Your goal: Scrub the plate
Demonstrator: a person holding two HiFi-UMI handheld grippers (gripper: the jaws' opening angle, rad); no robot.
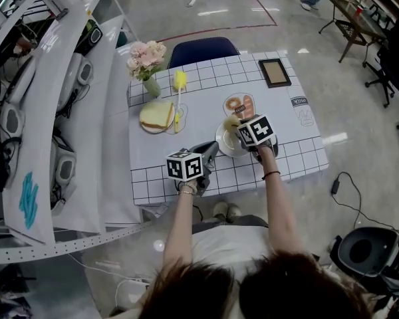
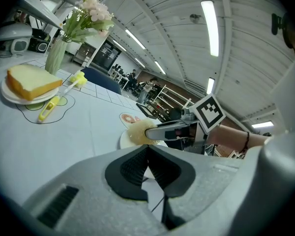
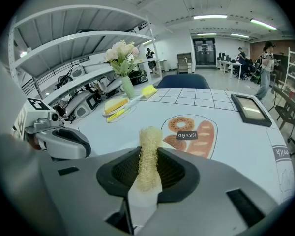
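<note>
Grid-cloth desk (image 1: 159, 171) below me; plate (image 1: 223, 146) near front edge, just short of bread-and-doughnut print (image 1: 239, 104); my left gripper (image 2: 147, 149) reaches in from left, jaws pressed shut on plate's near rim; my right gripper (image 3: 148, 156) pinching loofah scrubber (image 3: 148, 141), jaws clamped on its stem; scrubber's end over plate's middle, touching or just above, cannot tell; bread slice (image 1: 157, 115), yellow brush (image 1: 179, 85), flower vase (image 1: 146, 62) well apart at far left.
</note>
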